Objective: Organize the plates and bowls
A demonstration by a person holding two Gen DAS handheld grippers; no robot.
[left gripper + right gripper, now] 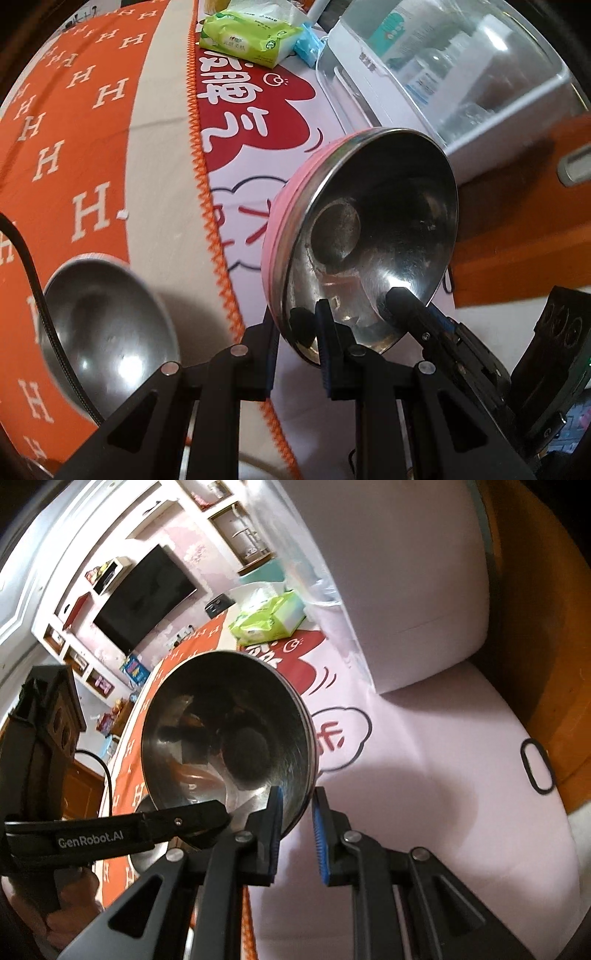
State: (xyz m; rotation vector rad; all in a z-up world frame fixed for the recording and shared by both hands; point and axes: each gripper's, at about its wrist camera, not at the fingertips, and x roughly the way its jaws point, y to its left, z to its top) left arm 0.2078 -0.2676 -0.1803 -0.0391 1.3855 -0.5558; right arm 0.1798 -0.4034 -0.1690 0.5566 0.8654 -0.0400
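- the pink-sided steel bowl (369, 236) is lifted off the table and tipped on edge, its shiny inside facing both cameras, its pink outer wall showing on the left in the left wrist view.
- the left gripper (299, 343) is clamped on the near rim of that bowl: one finger lies outside against the pink wall, the other reaches inside the steel, with the rim pinched between the pads.
- the right gripper (297, 812) also bites the same bowl (229, 731) at its lower rim; its left blue pad sits against the inside, the right pad on the outer side, jaws nearly together.
- in the left wrist view the right gripper's finger (402, 306) comes in from the lower right and rests on the bowl's inner wall, just beside the left gripper's fingers.
- in the right wrist view the left gripper (207, 814) enters from the left, its tip on the rim near the bottom of the bowl.
- a second steel bowl (107, 332) sits upright on the orange tablecloth (74, 122), lower left of the held bowl and apart from it.
- a green tissue pack (251, 37) lies at the far end of the table, beside a white appliance with a clear lid (461, 74).
- below the raised bowl lies a white mat with red print (255, 110).
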